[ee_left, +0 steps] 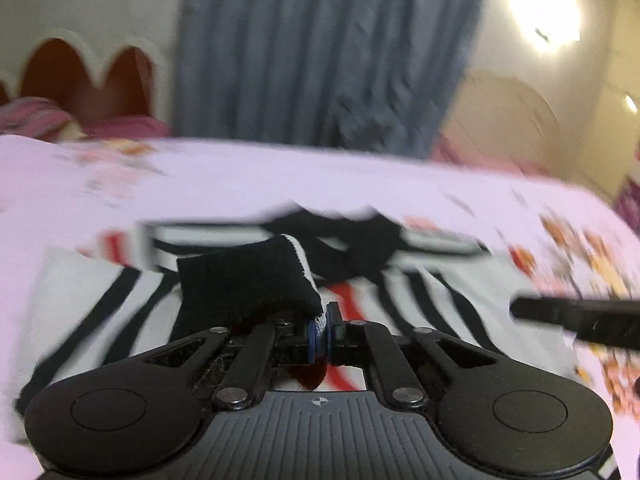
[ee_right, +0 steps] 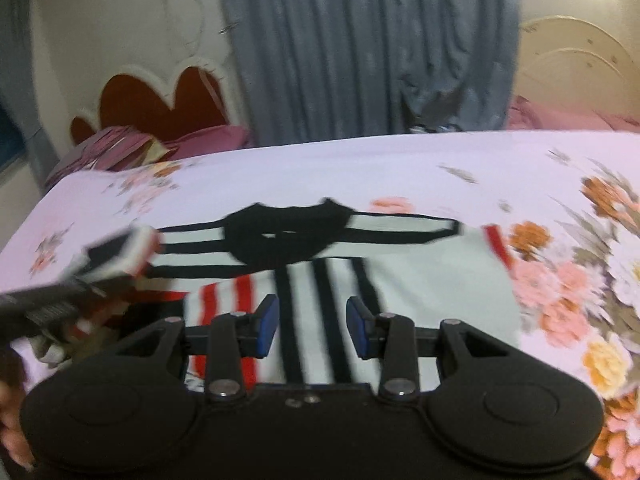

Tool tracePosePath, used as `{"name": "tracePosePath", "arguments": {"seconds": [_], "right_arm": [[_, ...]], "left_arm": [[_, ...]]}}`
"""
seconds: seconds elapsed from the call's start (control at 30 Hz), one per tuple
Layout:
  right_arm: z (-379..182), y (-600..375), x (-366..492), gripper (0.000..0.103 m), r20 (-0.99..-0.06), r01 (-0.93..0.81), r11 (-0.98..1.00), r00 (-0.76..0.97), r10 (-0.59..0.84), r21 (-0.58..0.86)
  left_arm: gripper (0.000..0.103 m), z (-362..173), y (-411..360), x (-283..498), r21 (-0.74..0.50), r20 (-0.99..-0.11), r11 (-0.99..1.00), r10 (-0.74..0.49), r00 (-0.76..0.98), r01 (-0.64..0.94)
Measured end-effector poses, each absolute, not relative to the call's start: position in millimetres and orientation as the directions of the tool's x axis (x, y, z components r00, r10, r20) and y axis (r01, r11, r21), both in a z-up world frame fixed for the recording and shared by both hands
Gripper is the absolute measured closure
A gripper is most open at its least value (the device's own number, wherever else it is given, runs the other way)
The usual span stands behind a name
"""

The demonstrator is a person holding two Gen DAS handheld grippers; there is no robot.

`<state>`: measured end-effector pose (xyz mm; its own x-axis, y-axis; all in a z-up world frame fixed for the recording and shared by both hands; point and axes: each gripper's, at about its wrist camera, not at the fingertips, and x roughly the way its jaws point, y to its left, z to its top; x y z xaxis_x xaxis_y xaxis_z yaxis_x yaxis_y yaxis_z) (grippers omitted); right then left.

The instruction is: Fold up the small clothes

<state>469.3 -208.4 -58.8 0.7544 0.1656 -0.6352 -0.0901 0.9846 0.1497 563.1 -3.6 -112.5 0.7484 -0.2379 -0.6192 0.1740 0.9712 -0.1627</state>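
Note:
A small white shirt (ee_right: 420,280) with black and red stripes and a black collar (ee_right: 288,232) lies spread on the floral bedsheet (ee_right: 520,160). In the left wrist view my left gripper (ee_left: 320,336) is shut on the shirt's sleeve, whose black cuff (ee_left: 248,280) stands up just past the pads with white cloth pinched between them. In the right wrist view the same gripper (ee_right: 60,304) comes in blurred from the left, carrying the sleeve end (ee_right: 132,252). My right gripper (ee_right: 312,328) hangs open over the shirt's striped body, with nothing between its blue pads (ee_right: 266,324).
A grey-blue curtain (ee_right: 360,40) hangs beyond the bed's far edge. A red scalloped headboard (ee_right: 160,100) and pink pillows (ee_right: 120,148) are at the back left. A person's hand (ee_right: 12,440) shows at the lower left. The right gripper's dark finger (ee_left: 580,320) reaches in from the right.

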Motion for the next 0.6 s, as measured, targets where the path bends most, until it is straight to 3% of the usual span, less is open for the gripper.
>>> {"name": "tracePosePath", "arguments": {"seconds": [0.17, 0.2, 0.23, 0.27, 0.3, 0.4, 0.5, 0.6], "right_arm": [[-58, -241, 462, 0.065, -0.63, -0.03, 0.978, 0.761, 0.157, 0.207], [-58, -245, 461, 0.061, -0.628, -0.024, 0.976, 0.762, 0.158, 0.217], [-58, -250, 460, 0.058, -0.626, -0.017, 0.973, 0.763, 0.16, 0.229], [-59, -255, 459, 0.053, -0.624, -0.012, 0.97, 0.764, 0.165, 0.242], [-60, -259, 457, 0.052, -0.623, -0.005, 0.967, 0.764, 0.169, 0.256], [-64, -266, 456, 0.052, -0.624, 0.013, 0.955, 0.759, 0.183, 0.296], [-67, -265, 457, 0.052, -0.627, 0.006, 0.948, 0.751, 0.207, 0.32], [-70, -249, 460, 0.052, -0.629, -0.061, 0.948, 0.734, 0.255, 0.312]], "left_arm": [[0.099, -135, -67, 552, -0.127, -0.677, 0.966, -0.249, 0.693, 0.224], [0.094, -136, -77, 548, -0.103, -0.681, 0.967, -0.24, 0.691, 0.234], [0.069, -135, -87, 533, -0.09, -0.687, 0.964, -0.243, 0.685, 0.252], [0.051, -135, -93, 530, -0.105, -0.677, 0.952, -0.281, 0.68, 0.289], [0.023, -135, -94, 518, -0.134, -0.659, 0.936, -0.329, 0.676, 0.324], [0.021, -131, -91, 495, -0.158, -0.609, 0.908, -0.398, 0.686, 0.387], [0.029, -118, -64, 473, -0.197, -0.573, 0.913, -0.403, 0.714, 0.357], [0.041, -106, -15, 452, -0.196, -0.551, 0.947, -0.32, 0.771, 0.253]]}}
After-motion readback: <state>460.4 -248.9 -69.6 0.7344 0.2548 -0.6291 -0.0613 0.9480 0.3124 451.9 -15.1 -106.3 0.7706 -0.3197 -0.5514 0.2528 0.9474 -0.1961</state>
